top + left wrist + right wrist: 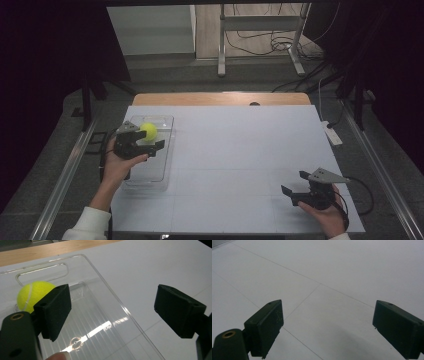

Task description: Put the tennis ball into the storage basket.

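High view: the ball (148,131) lies in the tray (162,165) at table left, left gripper (141,141) wide above it; placement looks done, withdrawal left. Left gripper view: ball rests free beyond the near jaw, ungripped. Right gripper view: right gripper (325,328) wide, empty, over bare table (342,270).

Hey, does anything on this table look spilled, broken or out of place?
Nothing stands out. The yellow tennis ball sits inside the clear plastic tray, which lies flat on the white table; no spills or damage show.
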The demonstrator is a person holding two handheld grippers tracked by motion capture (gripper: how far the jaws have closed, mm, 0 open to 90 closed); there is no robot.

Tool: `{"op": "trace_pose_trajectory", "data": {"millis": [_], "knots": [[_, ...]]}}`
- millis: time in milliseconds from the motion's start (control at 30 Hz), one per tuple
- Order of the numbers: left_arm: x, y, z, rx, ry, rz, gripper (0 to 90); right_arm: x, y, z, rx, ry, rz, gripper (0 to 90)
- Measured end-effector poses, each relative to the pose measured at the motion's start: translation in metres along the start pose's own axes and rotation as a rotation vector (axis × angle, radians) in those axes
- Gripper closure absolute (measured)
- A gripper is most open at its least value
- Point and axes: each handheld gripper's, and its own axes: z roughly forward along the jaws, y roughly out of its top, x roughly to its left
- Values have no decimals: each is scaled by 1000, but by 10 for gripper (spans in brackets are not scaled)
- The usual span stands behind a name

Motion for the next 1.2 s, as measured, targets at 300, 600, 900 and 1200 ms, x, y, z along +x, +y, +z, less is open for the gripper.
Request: {"op": "trace_pose_trajectory", "data": {"millis": [300,600,900,1200], "knots": [[-14,-18,-9,-12,-5,11,159,1,0,0,-1,1,0,100],[-26,-40,-20,-18,-21,22,160,0,0,-1,-3,-3,1,100],[-37,-63,-30,-21,-36,27,160,0,1,0,-11,8,5,100],[-41,-74,-28,-9,-47,34,158,1,2,1,-14,5,2,100]]}}
